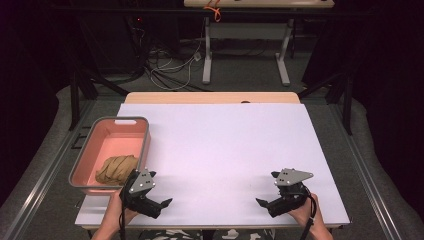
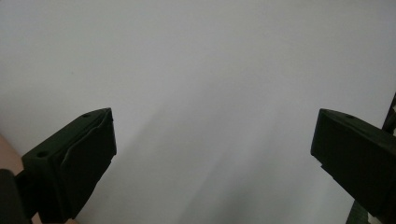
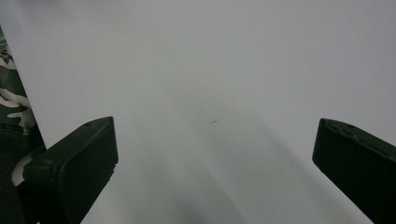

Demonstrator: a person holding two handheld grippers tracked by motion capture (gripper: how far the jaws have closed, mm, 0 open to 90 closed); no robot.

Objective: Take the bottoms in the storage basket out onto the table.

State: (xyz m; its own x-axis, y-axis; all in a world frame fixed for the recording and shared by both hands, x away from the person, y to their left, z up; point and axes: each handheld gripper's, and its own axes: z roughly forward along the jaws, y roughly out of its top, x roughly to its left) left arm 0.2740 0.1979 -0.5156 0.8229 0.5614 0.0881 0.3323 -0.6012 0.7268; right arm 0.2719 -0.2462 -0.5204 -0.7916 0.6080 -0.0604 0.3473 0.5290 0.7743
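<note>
Both jaws spread and empty, the left hand-held gripper (image 1: 159,200) and right hand-held gripper (image 1: 266,202) rest low on the white worktop (image 1: 220,150). The crumpled tan cloth (image 1: 116,169) lies in the pink bin (image 1: 145,145) (just beside the left one). Nothing seems begun; I'd guess the left must lift over the rim and reach in.

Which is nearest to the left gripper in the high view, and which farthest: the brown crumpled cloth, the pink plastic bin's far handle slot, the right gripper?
From the left gripper:
1. Brown crumpled cloth, just beyond, left.
2. Pink plastic bin's far handle slot, farther back.
3. Right gripper, across the table's near edge.
</note>
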